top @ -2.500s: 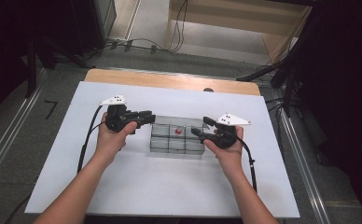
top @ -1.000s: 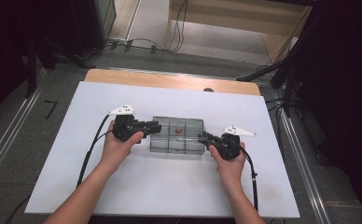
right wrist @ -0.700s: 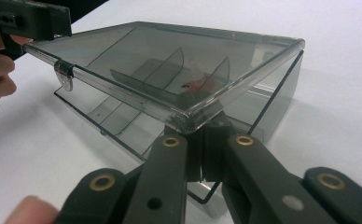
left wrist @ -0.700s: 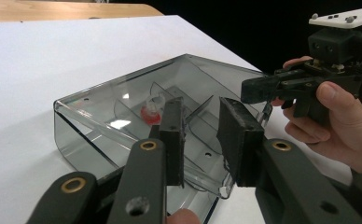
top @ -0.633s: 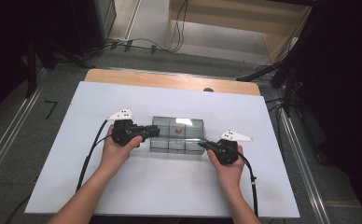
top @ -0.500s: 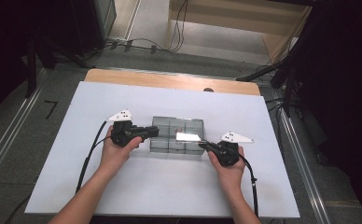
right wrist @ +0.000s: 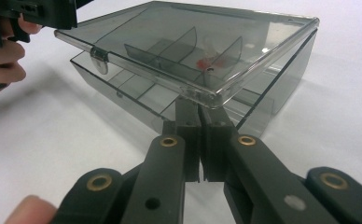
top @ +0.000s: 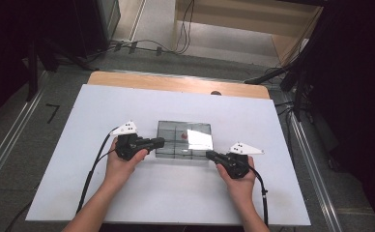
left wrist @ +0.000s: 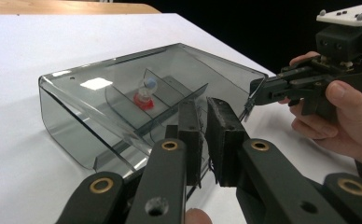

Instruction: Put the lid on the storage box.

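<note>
The left gripper (left wrist: 203,135) has its black pads (left wrist: 221,135) nearly together at the near left corner of a smoky clear plastic box (top: 184,139); a thin edge of the box seems to run into the narrow slit between them, though whether they pinch it I cannot tell. Its jaws have just been closing. The right gripper (right wrist: 200,140) has its pads drawn together right under the front edge of the box's lid (right wrist: 193,44), and whether they nip the lid's lip or only touch beneath it I cannot tell. Its jaws have come together within the last second too.

Compared with the frame two and a half seconds back, the lid no longer lies open flat: it now sits tilted over the base, hinged at the far side, with its front edge still raised off the base. Both hands have come down lower and closer to the person, and the glare patch on the lid has grown.

The box sits near the middle of the white table (top: 103,203). Inside, between its upright dividers, stands a small red piece (left wrist: 142,99) with a pale rounded top. From each gripper a black cable (top: 91,174) trails back along the forearm. Behind the white top runs a wooden strip (top: 176,83), and beyond it lies grey floor with loose wires.
</note>
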Available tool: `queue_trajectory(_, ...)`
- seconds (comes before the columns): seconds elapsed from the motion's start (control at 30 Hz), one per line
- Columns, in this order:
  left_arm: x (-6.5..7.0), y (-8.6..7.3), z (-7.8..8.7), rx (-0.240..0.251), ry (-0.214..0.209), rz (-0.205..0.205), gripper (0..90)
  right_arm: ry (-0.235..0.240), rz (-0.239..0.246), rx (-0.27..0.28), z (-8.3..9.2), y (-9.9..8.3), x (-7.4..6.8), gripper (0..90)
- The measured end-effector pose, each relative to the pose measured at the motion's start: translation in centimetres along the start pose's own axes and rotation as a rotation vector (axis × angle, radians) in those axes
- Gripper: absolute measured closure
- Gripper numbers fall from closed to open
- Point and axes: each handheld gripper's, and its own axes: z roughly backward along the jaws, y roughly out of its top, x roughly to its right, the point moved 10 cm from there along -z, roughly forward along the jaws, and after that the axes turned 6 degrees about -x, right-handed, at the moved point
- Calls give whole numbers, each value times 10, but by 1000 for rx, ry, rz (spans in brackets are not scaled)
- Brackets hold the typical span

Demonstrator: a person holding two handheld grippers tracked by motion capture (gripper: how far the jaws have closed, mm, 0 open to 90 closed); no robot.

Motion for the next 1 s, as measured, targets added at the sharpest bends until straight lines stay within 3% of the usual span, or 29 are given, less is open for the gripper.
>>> queue_trajectory(0.23, 4, -4, 5, 32, -3, 16, 827, -5, 7, 4, 2, -1, -1, 820)
queue_trajectory(0.8, 7, -17, 8, 19, -3, 26, 851, -10, 24, -6, 12, -11, -1, 824)
queue_trajectory(1.0, 6, -18, 14, 35, 1, 31, 851, -9, 23, 1, 18, -13, -1, 824)
